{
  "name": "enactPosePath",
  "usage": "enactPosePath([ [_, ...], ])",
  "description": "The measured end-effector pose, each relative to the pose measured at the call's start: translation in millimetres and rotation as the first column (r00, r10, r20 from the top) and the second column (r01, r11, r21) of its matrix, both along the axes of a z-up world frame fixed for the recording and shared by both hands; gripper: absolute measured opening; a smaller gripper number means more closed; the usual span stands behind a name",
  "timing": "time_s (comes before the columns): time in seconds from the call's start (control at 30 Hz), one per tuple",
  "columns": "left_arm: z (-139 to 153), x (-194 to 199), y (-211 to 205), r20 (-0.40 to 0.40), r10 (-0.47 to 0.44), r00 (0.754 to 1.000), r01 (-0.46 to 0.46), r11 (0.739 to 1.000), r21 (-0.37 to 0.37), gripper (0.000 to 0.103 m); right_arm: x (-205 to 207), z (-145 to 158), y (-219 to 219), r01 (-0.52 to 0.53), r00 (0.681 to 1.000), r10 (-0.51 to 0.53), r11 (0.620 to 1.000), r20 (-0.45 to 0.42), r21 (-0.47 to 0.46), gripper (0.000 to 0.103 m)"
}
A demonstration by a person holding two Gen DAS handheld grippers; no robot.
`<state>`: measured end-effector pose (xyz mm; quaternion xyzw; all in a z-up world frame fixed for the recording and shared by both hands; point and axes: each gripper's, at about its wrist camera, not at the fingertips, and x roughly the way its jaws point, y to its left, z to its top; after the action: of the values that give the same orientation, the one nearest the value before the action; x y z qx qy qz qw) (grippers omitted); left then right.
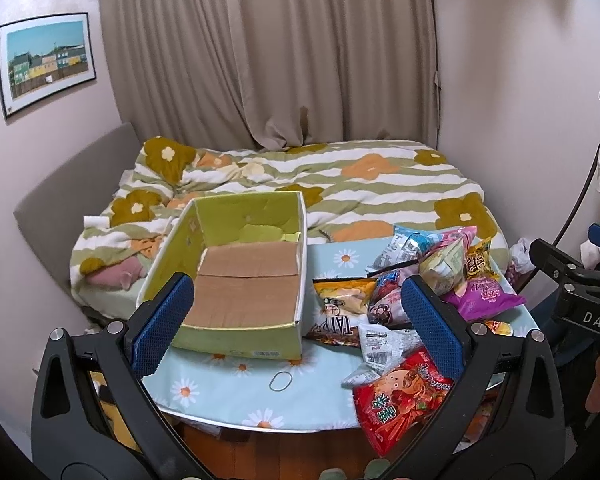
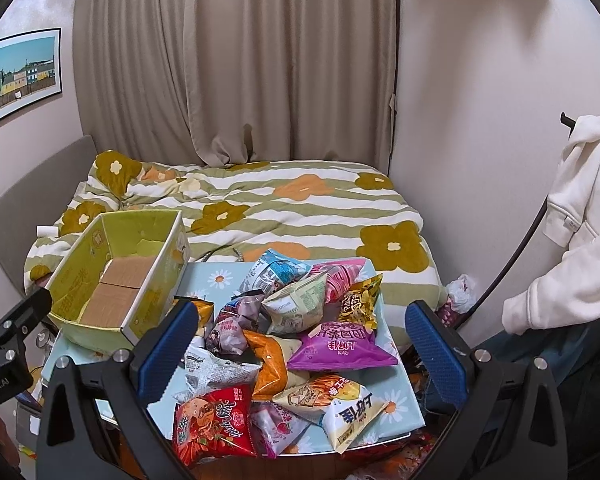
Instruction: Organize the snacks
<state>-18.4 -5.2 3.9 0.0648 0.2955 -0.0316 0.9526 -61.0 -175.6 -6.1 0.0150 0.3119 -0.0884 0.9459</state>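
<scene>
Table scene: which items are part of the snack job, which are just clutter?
Job:
green cardboard box, empty
snack pile beside it
red snack bag
purple snack bag
left gripper, right gripper, both open

Clutter:
rubber band
floral duvet
white hoodie
framed picture

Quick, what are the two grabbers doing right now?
Left gripper: open, holding nothing.
Right gripper: open, holding nothing.

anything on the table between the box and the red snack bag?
Mostly bare tablecloth; only a small loop lies between cardboard box and red bag, clearest in left wrist view.
</scene>
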Motion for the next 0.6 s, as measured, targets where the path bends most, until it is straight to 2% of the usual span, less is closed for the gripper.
enactPosePath([
  [0.37,-6.8,3.2,-4.5,-0.025,-0.052,0.998,0.052,0.999,0.010,0.103,-0.9,-3.0,-19.9,0.033,0.999,-0.033,0.999,-0.001,0.022,0.103],
  [0.53,-29.9,4.5,-15.7,-0.077,-0.167,0.983,0.170,0.985,0.039,0.103,-3.7,-18.6,-33.9,0.056,0.998,-0.054,0.998,-0.042,0.034,0.103],
  [0.6,-46.7,3.9,-23.9,-0.113,-0.239,0.964,0.248,0.967,0.066,0.103,-4.6,-29.3,-38.8,0.070,0.995,-0.068,0.997,-0.069,0.037,0.103],
])
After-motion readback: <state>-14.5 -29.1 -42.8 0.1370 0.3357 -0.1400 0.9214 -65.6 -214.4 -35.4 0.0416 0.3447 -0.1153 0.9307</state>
